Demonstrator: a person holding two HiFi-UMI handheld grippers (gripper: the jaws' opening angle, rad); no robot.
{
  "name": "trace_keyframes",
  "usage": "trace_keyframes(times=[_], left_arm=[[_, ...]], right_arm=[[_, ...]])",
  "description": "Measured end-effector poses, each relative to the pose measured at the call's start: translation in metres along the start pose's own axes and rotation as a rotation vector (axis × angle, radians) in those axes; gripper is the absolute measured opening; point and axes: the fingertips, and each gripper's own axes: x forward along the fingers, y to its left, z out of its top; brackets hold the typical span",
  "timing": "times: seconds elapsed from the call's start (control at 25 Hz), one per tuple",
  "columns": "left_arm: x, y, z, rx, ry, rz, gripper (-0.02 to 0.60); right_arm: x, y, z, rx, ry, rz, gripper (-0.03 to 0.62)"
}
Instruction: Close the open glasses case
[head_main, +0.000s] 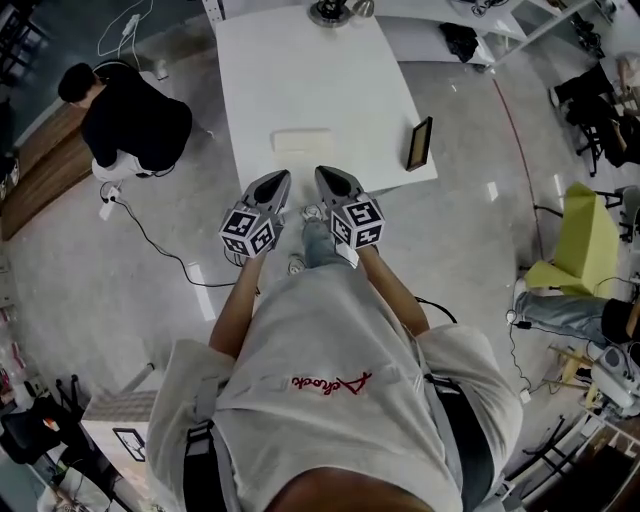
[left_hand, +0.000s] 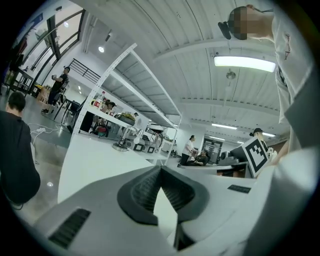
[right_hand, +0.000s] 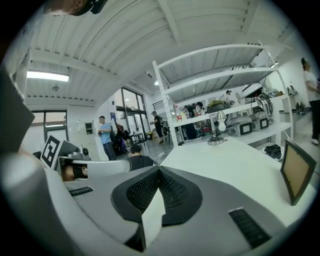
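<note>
A pale, flat rectangular glasses case (head_main: 302, 140) lies in the middle of the white table (head_main: 260, 80); from above I cannot tell whether its lid is up. Both grippers hover side by side at the table's near edge, short of the case and pointing toward it. My left gripper (head_main: 279, 180) is shut with nothing between its jaws, its tips meeting (left_hand: 160, 169). The right gripper (head_main: 326, 176) is shut and empty too, tips together (right_hand: 159, 170). The case is hidden behind the jaws in both gripper views.
A small brown-faced panel (head_main: 420, 143) (right_hand: 296, 171) stands propped at the table's right edge. A round lamp base (head_main: 330, 12) sits at the far end. A person in black (head_main: 130, 120) crouches on the floor to the left, with cables (head_main: 160, 240) nearby. A yellow-green chair (head_main: 585, 240) stands to the right.
</note>
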Motion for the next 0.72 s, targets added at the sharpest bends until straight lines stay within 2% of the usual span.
trace_keyframes(times=[0.32,0.56,0.72], left_arm=[[-0.013,-0.030,-0.006,0.018,0.000,-0.017,0.023],[-0.021,-0.048,-0.007,0.033,-0.006,0.000,0.023],[-0.022,-0.058,-0.004,0.041,-0.013,0.016,0.023]], right_arm=[[-0.037,0.014,0.001,-0.001,-0.030,-0.018,0.012],[-0.058,0.015,0.007,0.010,-0.060,0.003,0.012],[-0.066,0.016,0.013,-0.023,-0.061,0.017,0.012]])
